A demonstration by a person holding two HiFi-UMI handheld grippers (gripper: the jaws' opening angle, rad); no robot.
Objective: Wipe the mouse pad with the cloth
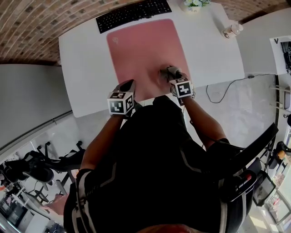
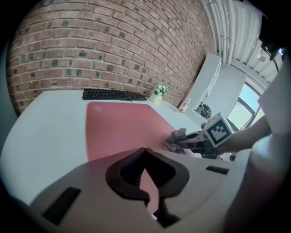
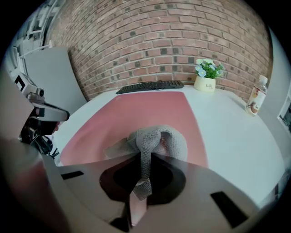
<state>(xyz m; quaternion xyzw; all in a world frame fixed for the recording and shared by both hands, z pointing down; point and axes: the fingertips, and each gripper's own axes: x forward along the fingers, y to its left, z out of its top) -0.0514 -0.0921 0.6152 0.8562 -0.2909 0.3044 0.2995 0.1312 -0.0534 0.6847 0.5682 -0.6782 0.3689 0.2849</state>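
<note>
A large pink mouse pad [image 1: 145, 50] [image 2: 122, 127] [image 3: 150, 113] lies on the white desk [image 1: 82, 63]. My right gripper [image 1: 172, 73] [image 3: 144, 157] is shut on a grey knitted cloth [image 3: 157, 139] [image 1: 167, 73] [image 2: 177, 138], which rests bunched on the pad's near right part. My left gripper [image 1: 128, 85] [image 2: 144, 157] hovers at the pad's near edge with its jaws closed together and nothing between them. In the left gripper view the right gripper [image 2: 200, 141] shows to the right, with its marker cube.
A black keyboard [image 1: 132, 13] [image 3: 150, 85] [image 2: 113, 94] lies beyond the pad. A small flower pot [image 3: 207, 77] [image 1: 193, 4] and a bottle [image 3: 255, 100] [image 1: 231, 31] stand at the far right. A brick wall [image 3: 163, 41] backs the desk. A cable [image 1: 227, 86] trails on the floor.
</note>
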